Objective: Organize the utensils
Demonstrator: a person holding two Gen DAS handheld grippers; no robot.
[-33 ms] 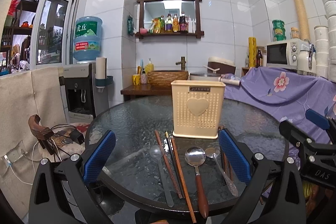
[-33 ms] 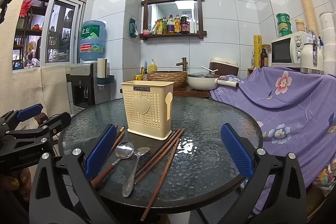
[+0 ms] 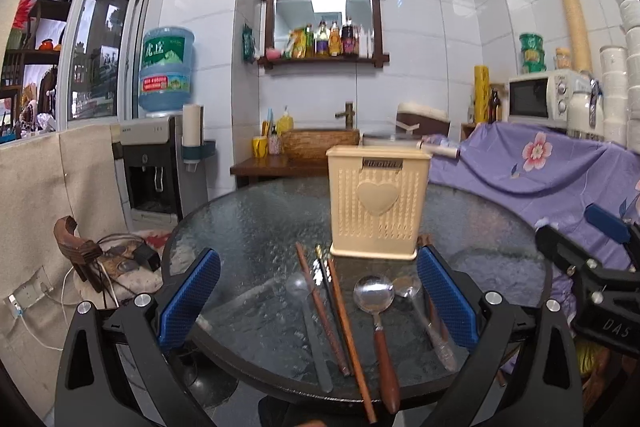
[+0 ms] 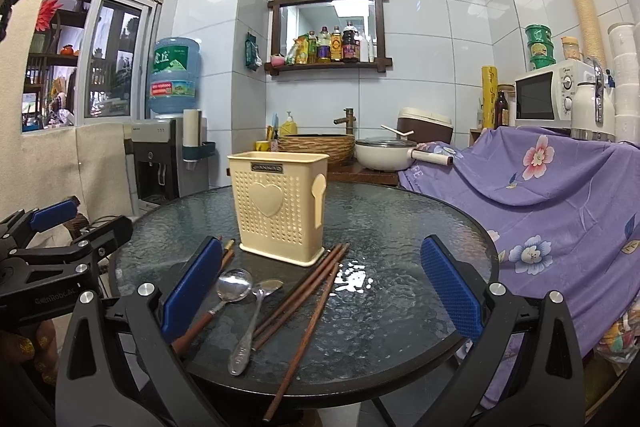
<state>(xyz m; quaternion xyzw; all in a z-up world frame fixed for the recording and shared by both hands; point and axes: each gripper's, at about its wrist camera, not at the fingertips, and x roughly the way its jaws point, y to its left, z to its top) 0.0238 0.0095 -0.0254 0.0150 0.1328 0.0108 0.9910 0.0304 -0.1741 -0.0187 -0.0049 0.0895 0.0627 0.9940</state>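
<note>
Left wrist | both tongs (image 3: 318,301) (image 4: 320,297) gaping | utensils (image 3: 376,319) unmoved since earlier

Cream perforated utensil holder (image 3: 378,203) upright on glass. In front, lying flat: brown chopsticks (image 3: 340,319), wooden-handled metal spoon (image 3: 376,315), all-metal spoon (image 4: 252,323), translucent spoon (image 3: 306,319).

Round glass table (image 3: 248,227) with utensils laid on it

A cream utensil holder (image 3: 378,203) is seen standing ahead of the fingers; between them, chopsticks (image 3: 336,311), a wooden-handled spoon (image 3: 374,297) and metal spoons (image 4: 248,331) are laid flat.
</note>
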